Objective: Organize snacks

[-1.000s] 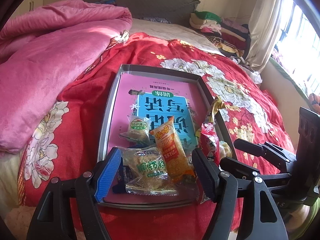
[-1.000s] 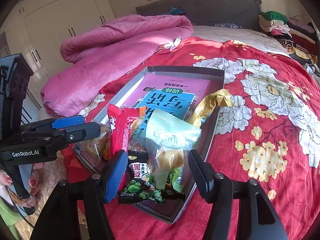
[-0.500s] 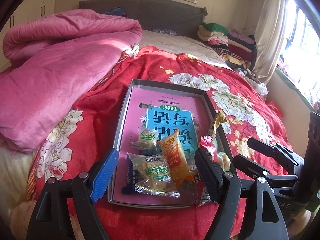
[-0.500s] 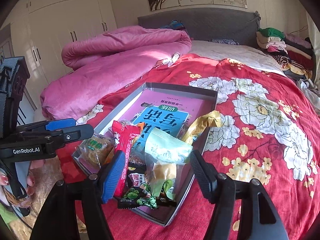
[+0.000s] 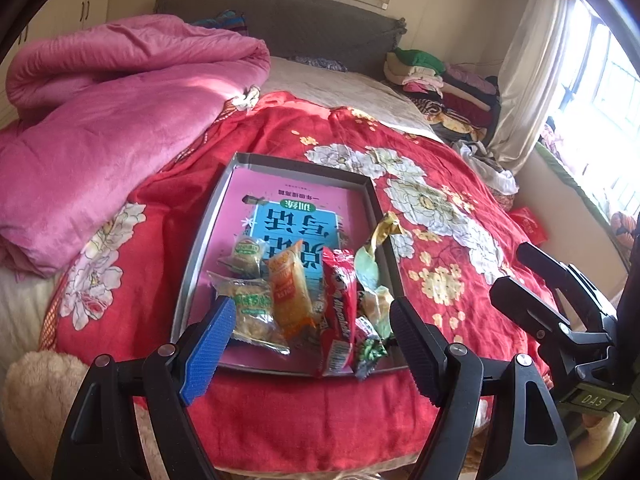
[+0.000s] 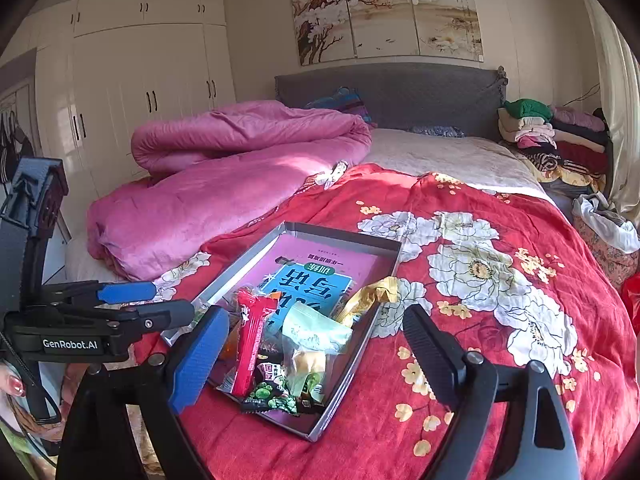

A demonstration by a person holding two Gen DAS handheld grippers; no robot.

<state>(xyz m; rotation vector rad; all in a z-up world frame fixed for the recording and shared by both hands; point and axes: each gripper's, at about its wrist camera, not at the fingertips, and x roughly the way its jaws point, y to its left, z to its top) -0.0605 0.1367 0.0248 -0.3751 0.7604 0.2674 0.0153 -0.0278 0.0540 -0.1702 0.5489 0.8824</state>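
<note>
A shallow grey tray with low straight walls is placed on a red bedspread printed with white flowers. A pink and blue book is laid flat on the tray bottom, and the snacks are gathered on it at the near end. From left to right in the left wrist view, a clear packet with a green label, an orange packet, a long red packet and a pale green pouch are seen. A small round pastry in clear wrap lies behind them, and a dark packet printed with green peas lies at the near wall. A crumpled gold wrapper is leaned over the right wall of the tray. All the packets are of shiny, crinkled film.

The left gripper is held above the near end of the tray with its jaws wide apart; nothing is held and nothing is touched. The right gripper is also spread wide, its jaws having just been opening, and nothing is pressed between them. Each gripper has one ribbed blue pad and one ribbed black pad.

A thick pink quilt of soft plush is bunched up to the left of the tray.
</note>
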